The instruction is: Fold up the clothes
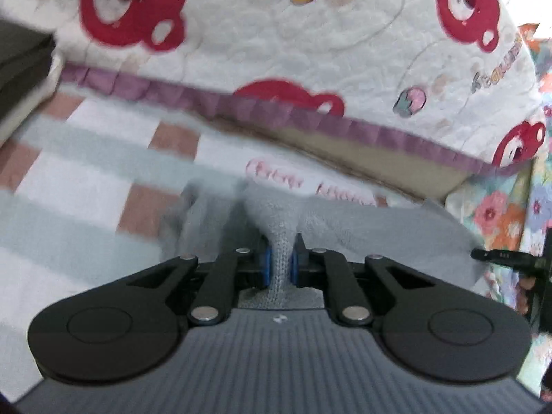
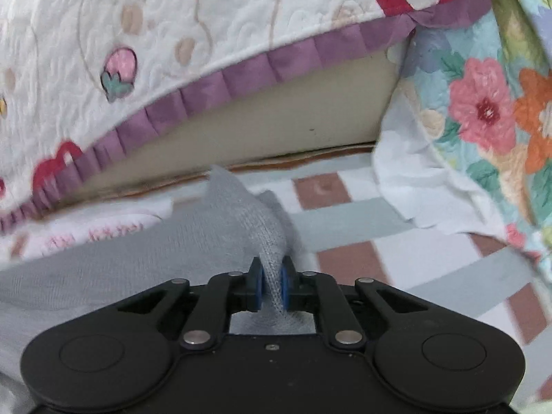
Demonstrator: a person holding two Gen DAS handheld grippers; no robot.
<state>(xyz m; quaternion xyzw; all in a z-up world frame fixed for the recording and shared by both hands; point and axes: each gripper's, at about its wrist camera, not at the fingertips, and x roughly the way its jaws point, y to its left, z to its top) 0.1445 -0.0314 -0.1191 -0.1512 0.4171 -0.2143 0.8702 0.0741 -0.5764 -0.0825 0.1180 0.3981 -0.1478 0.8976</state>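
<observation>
Both tongs (image 1: pixel 280 264) (image 2: pixel 271 284) pinch grey knit (ribbed) garment (image 2: pixel 220 227).

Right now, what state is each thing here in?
left gripper: fingers shut on a pinch of the grey knit garment.
right gripper: fingers shut on another pinch of it.
grey knit garment: bunched, stretched between both grippers.
bear quilt: draped, frilled edge hanging.
checked sheet: spread flat.
</observation>
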